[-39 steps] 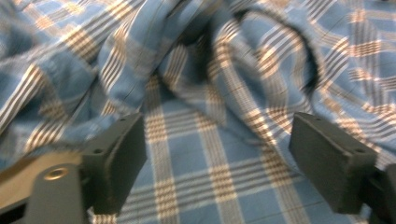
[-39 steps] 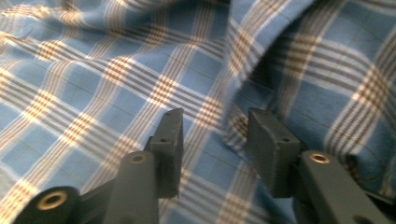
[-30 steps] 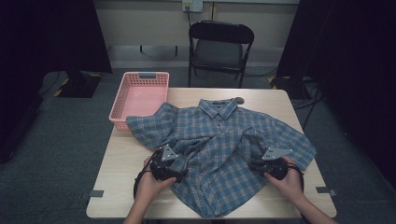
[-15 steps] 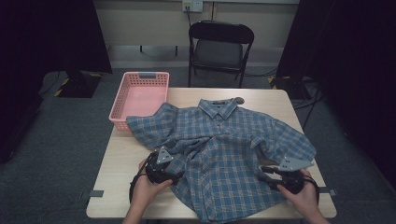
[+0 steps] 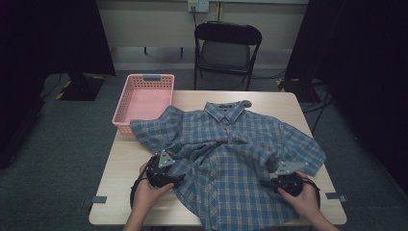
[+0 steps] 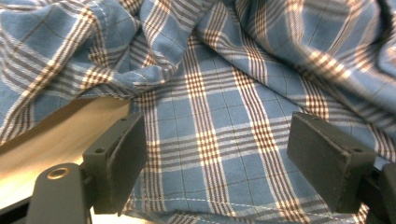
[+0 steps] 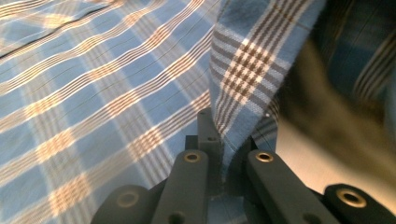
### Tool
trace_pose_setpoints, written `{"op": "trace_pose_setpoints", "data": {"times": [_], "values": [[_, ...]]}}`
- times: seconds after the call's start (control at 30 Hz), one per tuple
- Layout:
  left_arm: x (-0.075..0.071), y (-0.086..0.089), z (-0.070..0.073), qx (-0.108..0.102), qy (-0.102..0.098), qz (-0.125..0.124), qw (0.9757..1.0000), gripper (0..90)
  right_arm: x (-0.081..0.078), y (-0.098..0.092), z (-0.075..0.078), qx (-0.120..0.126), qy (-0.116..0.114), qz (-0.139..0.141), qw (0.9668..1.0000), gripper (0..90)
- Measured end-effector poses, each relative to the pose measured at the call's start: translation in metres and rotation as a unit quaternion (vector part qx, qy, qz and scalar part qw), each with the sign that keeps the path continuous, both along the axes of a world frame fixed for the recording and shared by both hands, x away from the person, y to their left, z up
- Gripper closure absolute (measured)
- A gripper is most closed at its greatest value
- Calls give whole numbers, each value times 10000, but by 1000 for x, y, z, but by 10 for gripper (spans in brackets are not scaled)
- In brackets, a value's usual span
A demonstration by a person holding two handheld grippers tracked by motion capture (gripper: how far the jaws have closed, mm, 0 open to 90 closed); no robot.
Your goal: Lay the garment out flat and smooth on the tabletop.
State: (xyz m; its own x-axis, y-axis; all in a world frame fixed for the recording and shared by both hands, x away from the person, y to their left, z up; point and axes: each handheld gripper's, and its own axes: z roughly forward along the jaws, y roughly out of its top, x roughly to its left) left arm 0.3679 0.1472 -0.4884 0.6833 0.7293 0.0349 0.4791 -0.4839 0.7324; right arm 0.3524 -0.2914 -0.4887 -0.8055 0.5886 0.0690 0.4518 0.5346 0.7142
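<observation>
**Plaid shirt on table, one fold pinched**

Blue plaid shirt (image 5: 235, 159) lies spread on the wooden table (image 5: 120, 163), beside a pink basket (image 5: 144, 98). Left gripper (image 6: 217, 154) — jaws apart over the fabric. Right gripper (image 7: 224, 154) — jaws just closed, pinching a shirt fold.

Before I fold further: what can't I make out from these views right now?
- High view: the left gripper jaws, under its own body and the hand.
- High view: the small dark item by the shirt collar, too small to identify.
- Right gripper view: the table edge behind the pinched fabric, blurred.
- Left gripper view: the tabletop under the shirt.
</observation>
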Motion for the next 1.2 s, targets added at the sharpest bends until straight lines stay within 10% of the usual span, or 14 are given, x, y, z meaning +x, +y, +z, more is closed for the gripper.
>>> {"op": "trace_pose_setpoints", "data": {"times": [0.07,0.17,0.3,0.5,0.73,0.97,1.2], "values": [[0,-2,-1,29,10,-28,10000,199,-14,-9,0,88,171,112,9998,891],[2,-5,-2,67,19,-43,10000,199,-27,-18,8,163,-162,25,9997,668],[7,-9,-5,96,24,-15,10000,207,-17,-9,20,521,-368,56,9979,604],[12,-7,-6,86,23,41,10000,252,12,14,6,445,102,93,9989,888],[13,-2,-7,-60,107,148,9998,290,-20,-4,4,275,398,454,9978,892],[12,-2,0,-146,444,27,9989,779,-20,-9,12,605,174,148,9979,541],[-15,13,4,-146,875,-226,9958,881,1,11,16,664,-69,-18,9978,460]]}}
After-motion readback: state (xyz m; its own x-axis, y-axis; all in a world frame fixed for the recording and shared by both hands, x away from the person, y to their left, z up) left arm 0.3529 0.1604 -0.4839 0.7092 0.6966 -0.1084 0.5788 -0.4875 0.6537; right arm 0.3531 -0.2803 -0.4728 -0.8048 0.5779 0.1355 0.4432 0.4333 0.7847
